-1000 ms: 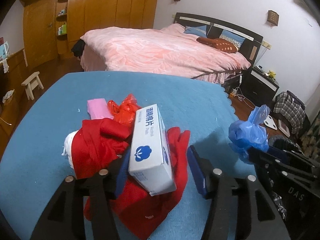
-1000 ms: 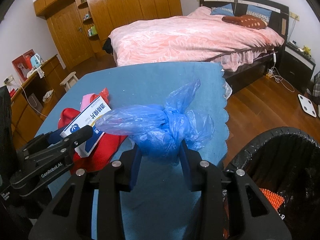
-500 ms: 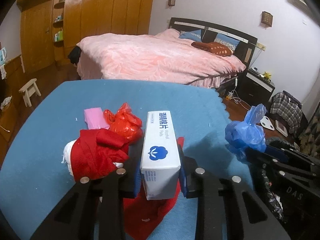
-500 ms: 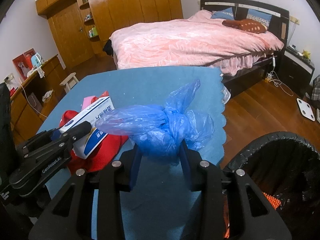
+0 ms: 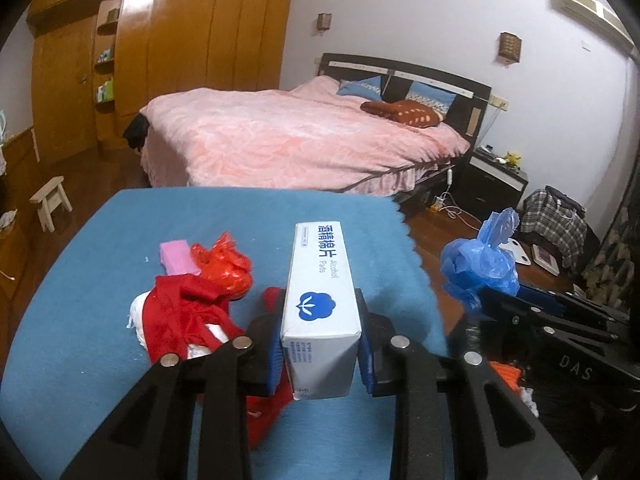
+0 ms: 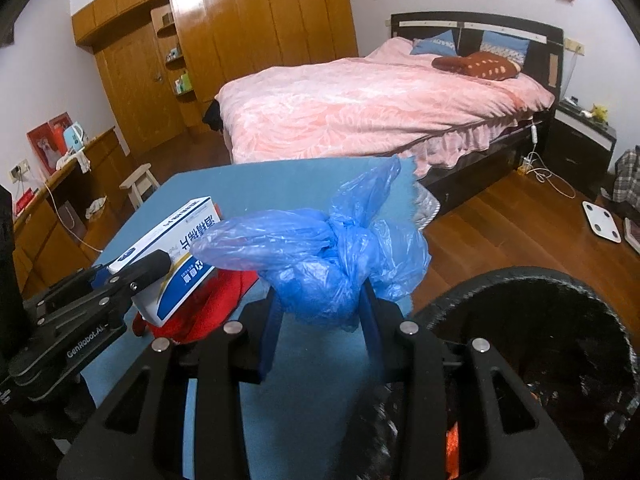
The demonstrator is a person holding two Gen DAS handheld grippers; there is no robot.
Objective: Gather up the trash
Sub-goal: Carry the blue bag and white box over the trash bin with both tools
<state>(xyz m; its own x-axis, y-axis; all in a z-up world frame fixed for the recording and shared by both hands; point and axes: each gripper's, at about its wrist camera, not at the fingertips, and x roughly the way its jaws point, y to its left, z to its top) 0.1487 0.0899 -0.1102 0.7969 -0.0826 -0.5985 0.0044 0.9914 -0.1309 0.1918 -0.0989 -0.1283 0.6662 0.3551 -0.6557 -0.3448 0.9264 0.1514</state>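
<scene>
My left gripper (image 5: 320, 344) is shut on a white alcohol-pads box (image 5: 320, 292) and holds it above the blue table (image 5: 100, 272). The box also shows in the right wrist view (image 6: 172, 256). My right gripper (image 6: 320, 312) is shut on a knotted blue plastic bag (image 6: 320, 252), held near the table's right edge beside a black trash bin (image 6: 532, 344). The bag also shows in the left wrist view (image 5: 480, 264). On the table lie a red cloth (image 5: 184, 312), a red plastic bag (image 5: 222, 264) and a pink block (image 5: 176, 256).
A bed with a pink cover (image 5: 288, 136) stands beyond the table. A wooden wardrobe (image 5: 168, 48) lines the far wall. A small stool (image 5: 50, 200) is on the left floor. A nightstand (image 5: 492, 180), a white scale (image 6: 602, 222) and a plaid bag (image 5: 556, 220) are to the right.
My left gripper closed on the white box and lifted it off the red cloth. My right gripper kept hold of the blue bag and rose slightly.
</scene>
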